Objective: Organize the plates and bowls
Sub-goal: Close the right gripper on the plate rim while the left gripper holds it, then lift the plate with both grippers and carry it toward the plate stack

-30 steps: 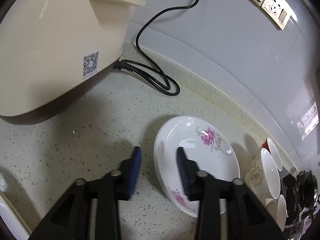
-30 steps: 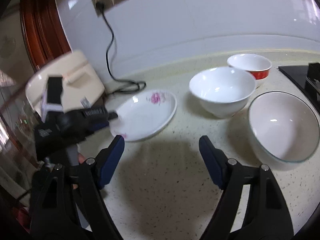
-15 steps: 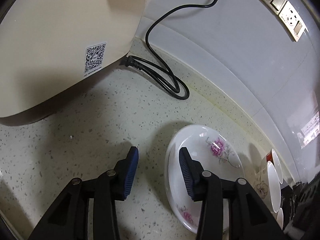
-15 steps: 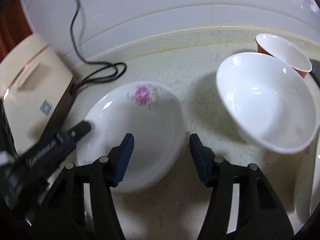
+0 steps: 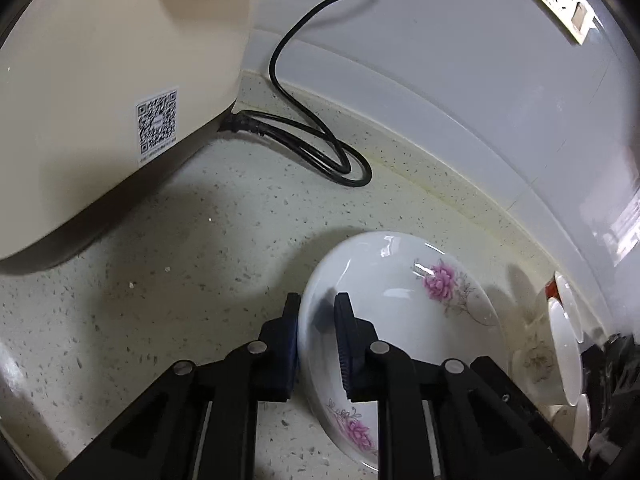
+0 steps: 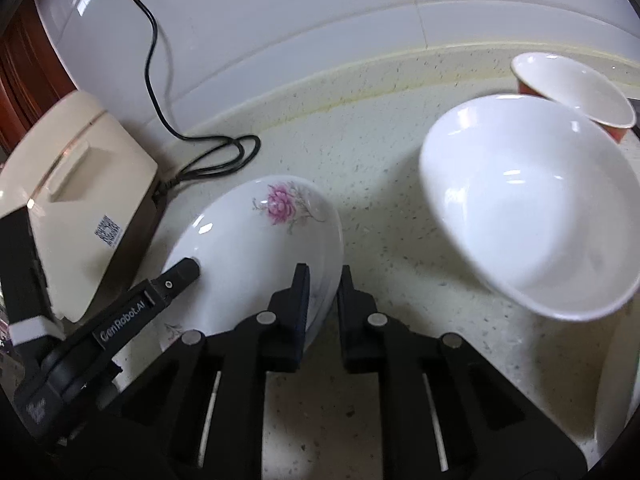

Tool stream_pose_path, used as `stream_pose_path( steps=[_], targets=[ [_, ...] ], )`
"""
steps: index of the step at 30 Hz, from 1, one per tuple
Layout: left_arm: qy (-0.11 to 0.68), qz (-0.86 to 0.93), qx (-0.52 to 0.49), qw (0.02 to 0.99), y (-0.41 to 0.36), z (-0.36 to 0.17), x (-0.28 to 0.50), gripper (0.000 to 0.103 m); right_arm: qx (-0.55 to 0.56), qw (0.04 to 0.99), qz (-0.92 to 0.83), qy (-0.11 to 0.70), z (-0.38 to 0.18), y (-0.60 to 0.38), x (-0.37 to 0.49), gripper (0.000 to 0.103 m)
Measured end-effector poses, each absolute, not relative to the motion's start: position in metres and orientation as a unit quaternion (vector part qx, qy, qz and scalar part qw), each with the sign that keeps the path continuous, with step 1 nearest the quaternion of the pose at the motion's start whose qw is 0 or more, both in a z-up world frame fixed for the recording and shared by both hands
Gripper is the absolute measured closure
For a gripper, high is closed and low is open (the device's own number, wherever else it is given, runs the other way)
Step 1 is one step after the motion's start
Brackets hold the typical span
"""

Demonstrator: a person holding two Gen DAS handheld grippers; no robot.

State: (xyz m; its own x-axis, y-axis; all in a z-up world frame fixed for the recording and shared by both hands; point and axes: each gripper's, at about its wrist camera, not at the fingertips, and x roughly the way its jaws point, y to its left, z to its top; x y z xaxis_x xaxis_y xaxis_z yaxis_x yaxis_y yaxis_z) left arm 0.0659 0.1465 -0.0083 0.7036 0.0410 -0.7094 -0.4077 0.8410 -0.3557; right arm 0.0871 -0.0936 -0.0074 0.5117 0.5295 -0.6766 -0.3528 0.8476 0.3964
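- The flowered plate [image 5: 400, 304] is my landmark; it sits on the speckled counter [image 5: 180, 248], just beside the cream rice cooker [image 5: 100, 80], with the coiled black cord [image 5: 320, 152] behind it.
- My left gripper [image 5: 316, 336] is clamped on the plate's left rim, one pad outside, one inside the dish.
- My right gripper [image 6: 323, 296] pinches the plate's right rim the same way, with the rim squeezed between the pads.
- Right of the plate, near but apart, stands the big white bowl [image 6: 528, 208]; behind that is the red-sided bowl [image 6: 576, 92], and a third bowl's edge shows at the far right.
- Step in hand, as I judge it: taking a two-handed hold on the plate before moving it.
- Next move calls for lifting both rims together and level, so the glazed edge doesn't slip, while steering clear of the cooker and bowl.
- A second ago both sets of jaws stood apart, my left straddling the rim loosely and my right well short of the plate; since then my right came in and both closed.
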Motion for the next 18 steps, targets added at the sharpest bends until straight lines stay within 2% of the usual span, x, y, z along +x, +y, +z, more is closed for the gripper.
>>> stream_pose_path(
  steps=[18],
  targets=[
    [0.331, 0.118, -0.205, 0.914, 0.115, 0.016, 0.039, 0.084, 0.122, 0.874, 0.272, 0.384, 0.002, -0.126, 0.054, 0.085]
  ],
)
